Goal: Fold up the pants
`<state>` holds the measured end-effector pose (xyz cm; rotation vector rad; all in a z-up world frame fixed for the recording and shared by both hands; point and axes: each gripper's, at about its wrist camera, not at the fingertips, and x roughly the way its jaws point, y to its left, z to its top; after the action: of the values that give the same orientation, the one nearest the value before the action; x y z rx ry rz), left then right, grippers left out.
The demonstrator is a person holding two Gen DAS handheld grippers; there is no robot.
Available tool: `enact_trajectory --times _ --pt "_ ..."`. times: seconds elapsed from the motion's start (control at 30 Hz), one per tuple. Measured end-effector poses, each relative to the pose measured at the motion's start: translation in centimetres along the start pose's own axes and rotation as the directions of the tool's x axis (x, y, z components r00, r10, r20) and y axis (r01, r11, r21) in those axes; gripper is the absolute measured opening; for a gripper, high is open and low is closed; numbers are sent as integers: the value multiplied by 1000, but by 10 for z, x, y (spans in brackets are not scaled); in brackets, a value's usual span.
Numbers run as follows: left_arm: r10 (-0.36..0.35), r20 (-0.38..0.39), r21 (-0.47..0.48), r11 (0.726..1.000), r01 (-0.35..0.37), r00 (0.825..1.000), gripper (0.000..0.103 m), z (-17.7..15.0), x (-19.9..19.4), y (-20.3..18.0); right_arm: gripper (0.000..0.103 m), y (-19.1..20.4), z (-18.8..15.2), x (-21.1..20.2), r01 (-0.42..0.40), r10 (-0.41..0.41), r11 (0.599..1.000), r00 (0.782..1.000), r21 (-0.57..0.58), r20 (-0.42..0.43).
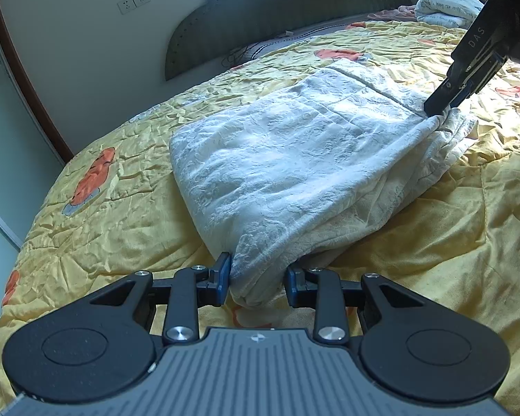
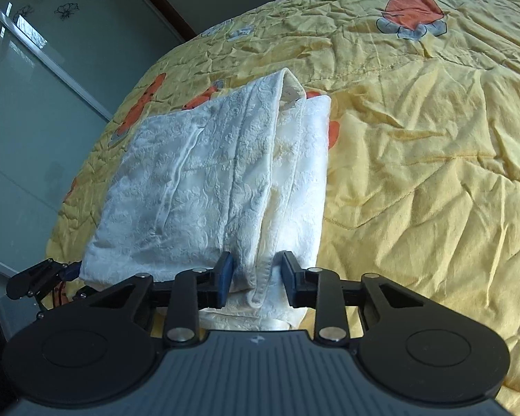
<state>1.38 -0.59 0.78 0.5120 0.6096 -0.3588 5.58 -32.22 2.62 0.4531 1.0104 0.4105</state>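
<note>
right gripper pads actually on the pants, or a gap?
Touching. In the right wrist view the right gripper has bunched white pants fabric pressed between both pads. The left wrist view also shows its tip pinching the far corner.

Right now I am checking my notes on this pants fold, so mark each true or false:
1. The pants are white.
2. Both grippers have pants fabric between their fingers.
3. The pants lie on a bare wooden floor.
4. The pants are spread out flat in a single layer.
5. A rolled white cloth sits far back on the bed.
1. True: the pants are white and textured.
2. True: the left gripper and the right gripper each pinch a bunch of fabric.
3. False: they lie on a yellow bedspread with orange prints.
4. False: they are folded, with stacked layers showing at the edge.
5. True: a rolled white cloth lies near the headboard.
</note>
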Motion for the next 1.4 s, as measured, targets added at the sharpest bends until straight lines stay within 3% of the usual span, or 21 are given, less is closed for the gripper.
enact_trajectory --times 0.1,0.2,0.3,0.37,0.43,0.5,0.53,0.6,0.7,0.77,0.8,0.87,0.97,1.1,1.23,1.3,1.33,1.4 --pt "1 3 -9 1000 -1 1000 32 -1 0 -1 27 8 -5 6 35 -35 997 999 -65 -6" --pt "2 3 -15 1000 -2 1000 33 -1 0 -1 31 6 -2 3 19 -19 999 1000 -32 -6" --pt "2 11 -46 999 -1 1000 47 -2 -3 4 53 -7 3 -7 -64 64 995 998 71 15" --pt "-13 10 -78 997 14 1000 52 -4 -7 10 72 -18 6 -22 -118 106 984 990 130 97" --pt "-61 6 -121 991 61 998 52 -2 -15 21 73 -29 13 -31 -160 136 973 980 164 145" --pt "-143 9 -192 971 142 990 52 1 -23 39 73 -38 23 -31 -144 116 972 981 187 155" --pt "-189 10 -240 953 186 982 52 4 -26 49 73 -41 29 -29 -123 94 974 984 191 153" --pt "-277 36 -373 888 271 960 52 11 -25 73 73 -44 42 -22 -99 70 977 986 188 154" --pt "-286 123 -561 770 304 950 53 28 -12 107 73 -39 64 -2 -75 47 981 987 177 156" --pt "-324 141 -616 711 339 936 53 43 4 119 73 -33 77 16 -19 -4 986 991 167 135" --pt "-331 160 -624 696 355 930 53 49 11 121 73 -29 82 26 -1 -18 988 993 154 119" --pt "-295 154 -639 698 323 943 53 60 32 122 73 -20 88 43 44 -56 992 994 118 95" --pt "-246 64 -658 718 226 967 53 73 74 122 71 -2 86 62 129 -129 992 989 6 66" --pt "-221 -85 -624 772 121 972 51 73 119 109 69 21 76 71 252 -243 947 967 -199 71" --pt "-164 -84 -577 812 86 983 53 67 128 99 75 20 74 73 265 -250 939 963 -220 97" --pt "-147 -81 -557 827 77 986 58 67 127 96 85 20 72 72 301 -283 932 952 -202 113" --pt "-144 -81 -556 828 76 986 58 67 125 97 93 18 71 68 314 -296 931 948 -184 120" --pt "-107 -76 -564 825 46 991 53 66 108 102 94 14 65 48 333 -314 936 937 -118 153"
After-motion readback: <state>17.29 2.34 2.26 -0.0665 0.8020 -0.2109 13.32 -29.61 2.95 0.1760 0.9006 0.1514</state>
